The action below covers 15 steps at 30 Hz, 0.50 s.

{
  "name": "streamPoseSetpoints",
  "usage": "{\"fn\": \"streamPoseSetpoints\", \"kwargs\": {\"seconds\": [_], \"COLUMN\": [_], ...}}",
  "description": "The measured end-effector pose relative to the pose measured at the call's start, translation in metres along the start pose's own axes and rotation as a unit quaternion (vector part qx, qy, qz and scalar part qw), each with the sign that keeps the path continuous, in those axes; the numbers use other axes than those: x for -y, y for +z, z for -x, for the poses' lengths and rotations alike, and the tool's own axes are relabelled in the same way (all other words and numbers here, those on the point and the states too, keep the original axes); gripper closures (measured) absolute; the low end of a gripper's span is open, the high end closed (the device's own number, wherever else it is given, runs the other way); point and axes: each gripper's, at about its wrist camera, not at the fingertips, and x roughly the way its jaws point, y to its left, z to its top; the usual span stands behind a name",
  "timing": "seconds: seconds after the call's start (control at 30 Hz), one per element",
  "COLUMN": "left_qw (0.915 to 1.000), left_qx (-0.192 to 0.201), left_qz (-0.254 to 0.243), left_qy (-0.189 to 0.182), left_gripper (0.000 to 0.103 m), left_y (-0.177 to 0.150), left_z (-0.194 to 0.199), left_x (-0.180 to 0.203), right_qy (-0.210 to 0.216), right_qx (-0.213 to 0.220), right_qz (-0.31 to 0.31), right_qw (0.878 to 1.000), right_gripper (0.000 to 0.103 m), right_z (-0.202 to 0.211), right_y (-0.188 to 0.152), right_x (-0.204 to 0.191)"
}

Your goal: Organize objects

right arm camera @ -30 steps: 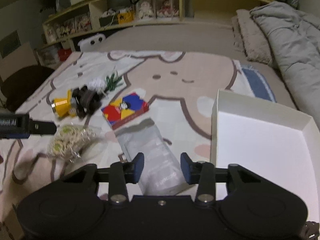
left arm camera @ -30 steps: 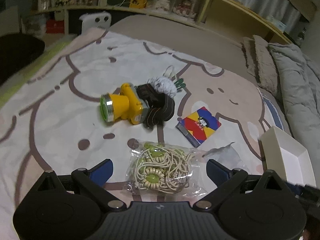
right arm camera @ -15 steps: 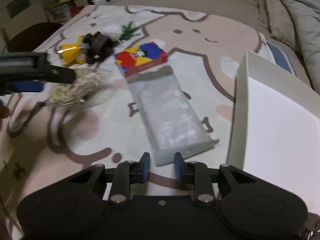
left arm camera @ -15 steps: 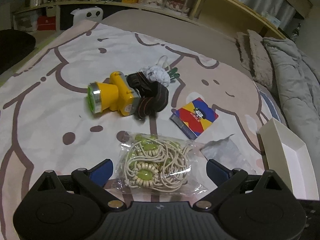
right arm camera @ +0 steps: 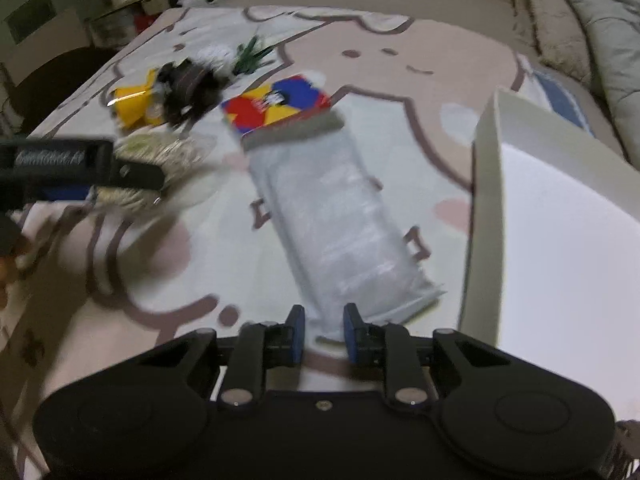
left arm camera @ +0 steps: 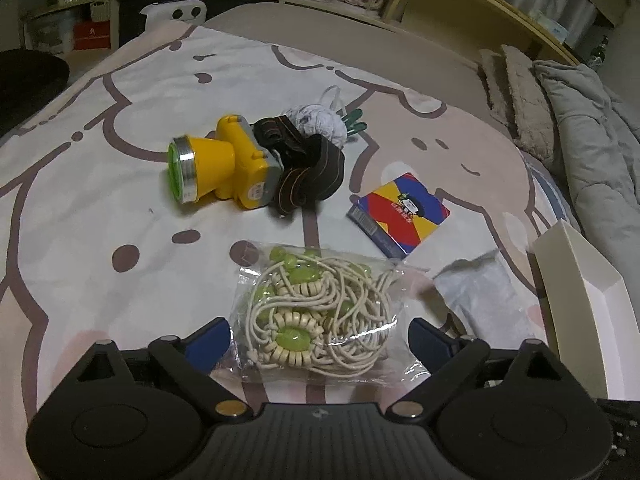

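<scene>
Nothing has gone into the white box [right arm camera: 560, 240] yet, as far as both views show: its floor looks bare, and every item still lies on the bed to the left of it. Nearest the box is the flat grey pouch [right arm camera: 340, 232], its near end lying between the jaws of the right gripper [right arm camera: 322, 334]; these have just been narrowing around that end, but the pads do not visibly press it. Farther from the box, the left gripper [left arm camera: 320, 338] has its jaws spread wide, just closing a little, on either side of the clear bag of beaded cords [left arm camera: 316, 316], not gripping it. Beyond that bag sit the colourful card box [left arm camera: 400, 212], the yellow headlamp [left arm camera: 224, 170] and a white fluffy ball [left arm camera: 316, 122]. So the sorting appears barely begun, with two pickups apparently about to happen.
</scene>
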Motion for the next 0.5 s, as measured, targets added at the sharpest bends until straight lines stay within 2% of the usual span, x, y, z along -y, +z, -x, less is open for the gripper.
{"fn": "streamPoseSetpoints", "kwargs": {"seconds": [0.1,0.3,0.37,0.5], "left_qw": [1.0000,1.0000,0.9999,0.9999], "left_qx": [-0.001,-0.008,-0.010,-0.015], "left_qz": [-0.006,-0.002,-0.001,0.001], "left_qy": [-0.003,-0.003,-0.005,-0.004], "left_gripper": [0.012,0.013,0.012,0.010], "left_y": [0.000,0.001,0.001,0.001], "left_z": [0.000,0.000,0.000,-0.002], "left_x": [0.001,0.001,0.001,0.002], "right_qy": [0.007,-0.013,-0.016,-0.020], "right_qx": [0.009,0.018,0.015,0.013], "right_qz": [0.019,0.090,0.115,0.148], "right_qw": [1.000,0.996,0.993,0.989], "right_gripper": [0.081,0.066,0.059,0.054], "right_z": [0.010,0.018,0.018,0.020], "right_y": [-0.003,-0.010,-0.012,-0.016], "right_x": [-0.003,-0.012,-0.014,-0.018]}}
